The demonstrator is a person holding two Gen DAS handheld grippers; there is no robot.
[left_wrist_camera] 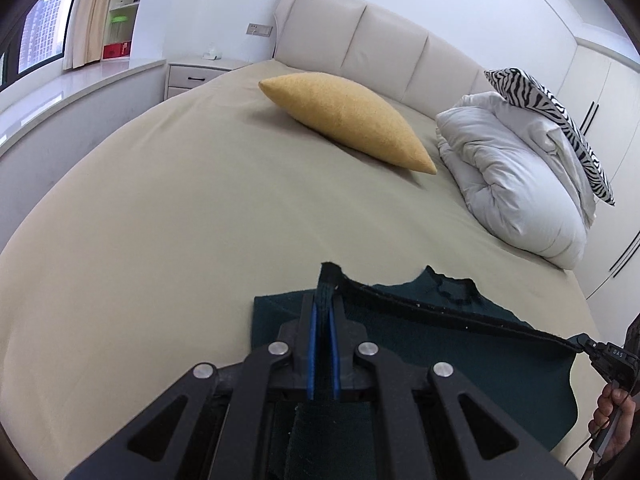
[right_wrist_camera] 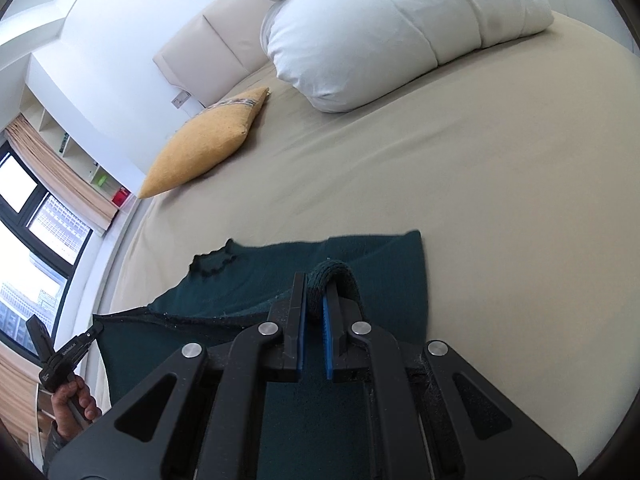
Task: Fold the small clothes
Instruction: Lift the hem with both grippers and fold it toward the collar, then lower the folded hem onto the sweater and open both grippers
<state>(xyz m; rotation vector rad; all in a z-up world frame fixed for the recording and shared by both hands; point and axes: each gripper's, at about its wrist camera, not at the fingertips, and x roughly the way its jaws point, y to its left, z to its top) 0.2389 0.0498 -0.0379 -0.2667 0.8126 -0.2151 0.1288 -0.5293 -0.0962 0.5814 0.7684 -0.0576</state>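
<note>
1. At the bottom centre of the left wrist view, the left gripper (left_wrist_camera: 325, 300) is clenched on the hem of a dark green knit garment (left_wrist_camera: 460, 344); a taut edge runs from it to the lower right of the frame.
2. In the right wrist view, the right gripper (right_wrist_camera: 316, 300) pinches a bunched roll of the same hem at lower centre.
3. The garment lies partly flat on the beige bed sheet (left_wrist_camera: 160, 220), its scalloped collar (right_wrist_camera: 212, 264) toward the yellow cushion (left_wrist_camera: 352, 120).
4. It looks like a small sweater, though folds hide the sleeves.
5. To fold well, I would keep the held edge taut and level, carry both corners together toward the collar, and lower them square.
</note>
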